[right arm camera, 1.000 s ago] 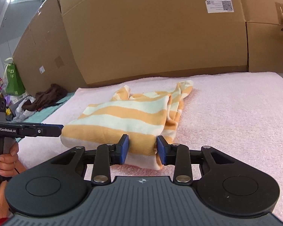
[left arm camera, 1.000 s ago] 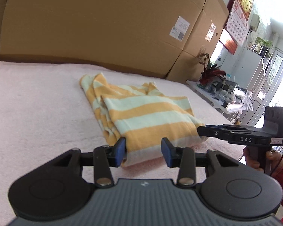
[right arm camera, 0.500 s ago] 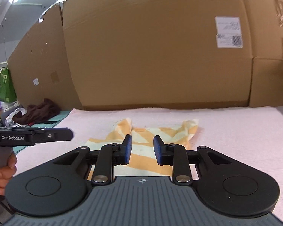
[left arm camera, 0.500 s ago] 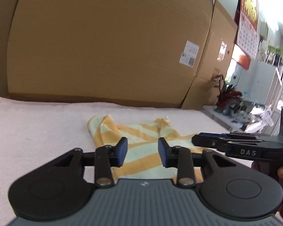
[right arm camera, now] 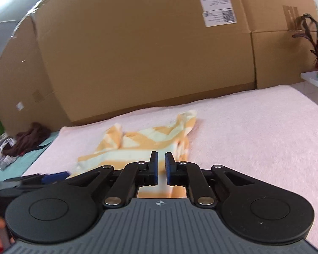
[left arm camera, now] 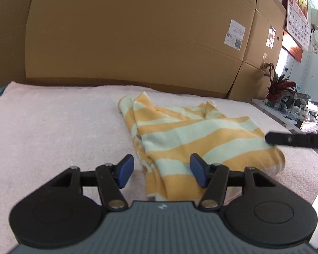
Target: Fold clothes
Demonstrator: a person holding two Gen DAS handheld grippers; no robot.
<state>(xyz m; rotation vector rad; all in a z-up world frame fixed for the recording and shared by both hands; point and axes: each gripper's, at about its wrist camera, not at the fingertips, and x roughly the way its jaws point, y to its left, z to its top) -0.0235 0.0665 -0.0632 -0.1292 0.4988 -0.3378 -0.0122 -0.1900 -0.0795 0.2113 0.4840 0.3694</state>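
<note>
One striped garment (left arm camera: 193, 139), orange and pale green knit, lies folded into a rough rectangle on the pink towel-covered table (left arm camera: 53, 127), its two narrow ends pointing toward the cardboard boxes (left arm camera: 137, 31) behind. Changed since a second ago: the left tongs (left arm camera: 162, 170), then about half as wide and close over the near hem, now stand wide apart just above the garment's near left corner, holding nothing; the right tongs (right arm camera: 161, 167) have narrowed to a thin gap, nothing between the pads, and that view is blurred with motion. Half a second ago both cameras were raised toward the boxes; both now look down on the cloth again. Judgement: the last fold is released, and the left tongs appear placed for another pinch or a smoothing pass. Outlying: dark clothes heap (right arm camera: 29, 139), calendar (left arm camera: 296, 10), red plant (left arm camera: 279, 86).
</note>
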